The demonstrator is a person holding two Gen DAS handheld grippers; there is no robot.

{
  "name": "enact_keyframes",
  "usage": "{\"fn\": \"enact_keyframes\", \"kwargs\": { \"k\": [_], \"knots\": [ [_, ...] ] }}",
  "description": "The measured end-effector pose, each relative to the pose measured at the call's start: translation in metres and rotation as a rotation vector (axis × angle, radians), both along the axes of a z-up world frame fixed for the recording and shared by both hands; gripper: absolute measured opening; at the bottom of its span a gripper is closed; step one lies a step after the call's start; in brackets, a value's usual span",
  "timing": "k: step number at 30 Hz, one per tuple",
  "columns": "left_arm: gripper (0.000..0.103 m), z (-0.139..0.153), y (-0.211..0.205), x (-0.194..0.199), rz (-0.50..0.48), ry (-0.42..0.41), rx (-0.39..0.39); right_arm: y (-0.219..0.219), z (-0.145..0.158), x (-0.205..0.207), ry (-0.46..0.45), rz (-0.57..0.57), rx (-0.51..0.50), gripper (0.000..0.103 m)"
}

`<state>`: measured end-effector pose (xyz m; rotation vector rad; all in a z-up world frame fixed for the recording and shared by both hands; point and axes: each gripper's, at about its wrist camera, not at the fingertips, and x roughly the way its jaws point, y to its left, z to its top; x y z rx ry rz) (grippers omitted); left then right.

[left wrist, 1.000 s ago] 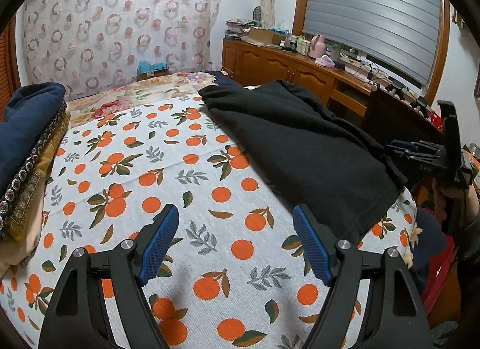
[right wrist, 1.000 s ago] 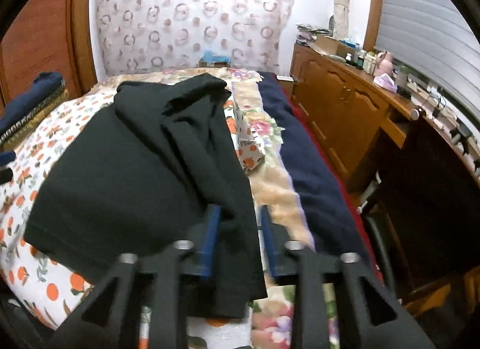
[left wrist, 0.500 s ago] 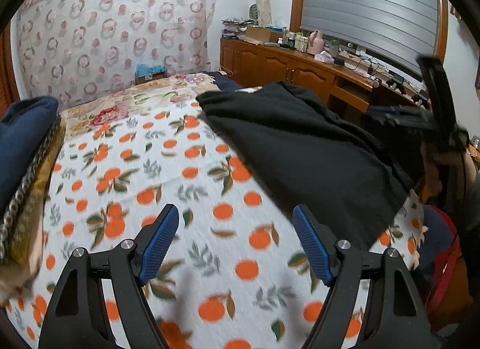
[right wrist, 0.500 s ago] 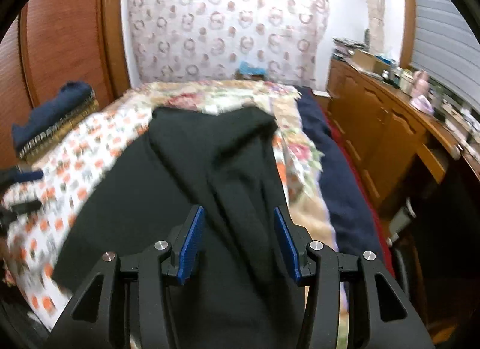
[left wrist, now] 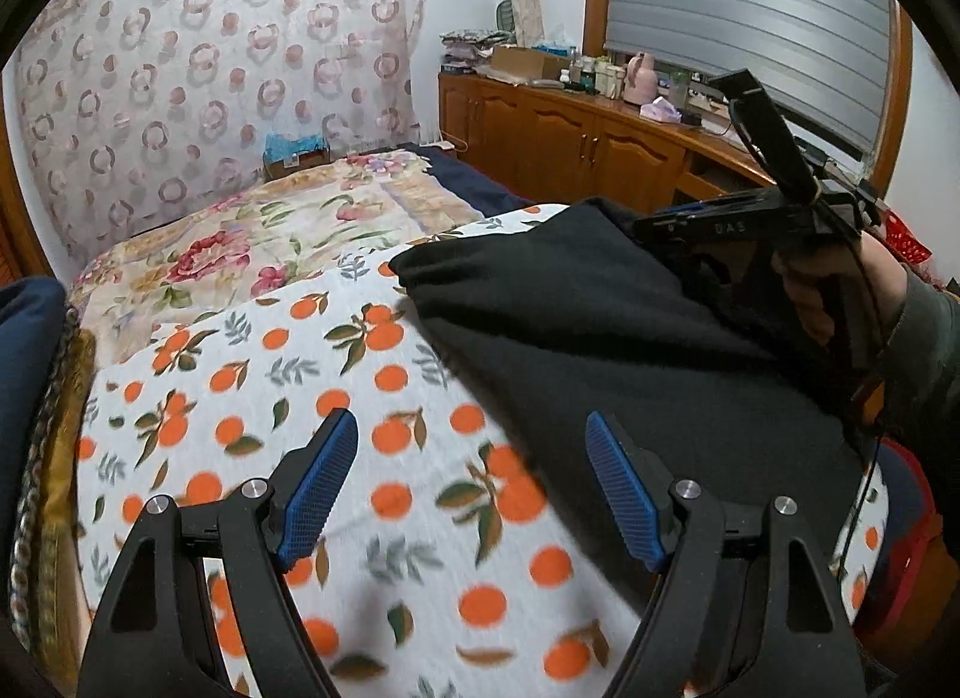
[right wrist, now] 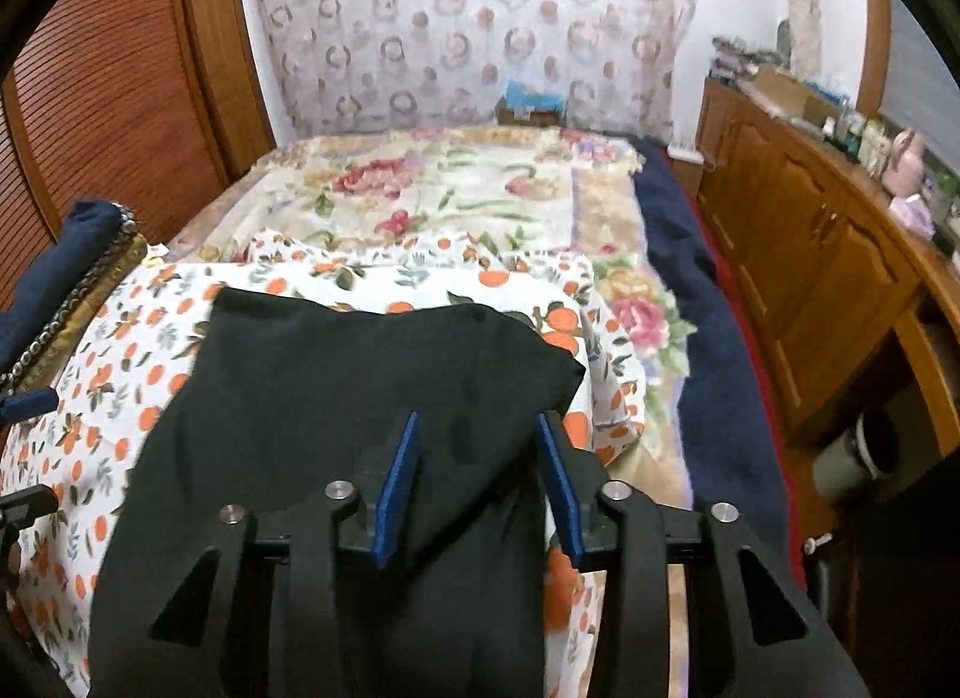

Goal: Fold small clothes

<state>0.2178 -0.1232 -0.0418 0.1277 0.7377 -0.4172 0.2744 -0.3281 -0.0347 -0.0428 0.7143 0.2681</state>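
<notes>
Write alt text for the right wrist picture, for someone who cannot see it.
A black garment lies spread on an orange-print sheet on a bed, under the right gripper, whose blue-padded jaws are closing with black cloth showing between them. Wooden cabinets line the right side.

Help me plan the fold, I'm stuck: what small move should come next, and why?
Probably lower the right tongs onto the near edge of the black garment and finish pinching it. Their jaws are closing, with cloth seen between them but not clearly gripped, while the left tongs hang open over the orange-print sheet.
</notes>
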Motion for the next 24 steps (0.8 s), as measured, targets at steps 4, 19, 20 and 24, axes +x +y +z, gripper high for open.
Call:
{"fn": "enact_keyframes", "kwargs": {
  "k": [4,19,20,24],
  "knots": [
    [0.079,-0.005,-0.003,0.017,0.003,0.021,0.009,-0.009,0.005,0.020,0.024,0.073,0.034,0.007],
    [0.079,-0.018,-0.013,0.086,0.012,0.102,-0.001,-0.063,0.019,0.041,-0.033,-0.052,-0.003,0.055],
    [0.079,-0.018,-0.014,0.091,0.005,0.110,-0.006,-0.063,0.016,0.040,-0.030,-0.046,0.000,0.056],
    [0.079,-0.020,-0.019,0.108,-0.010,0.121,-0.034,-0.064,0.010,0.046,-0.003,-0.030,0.017,0.058]
  ]
}}
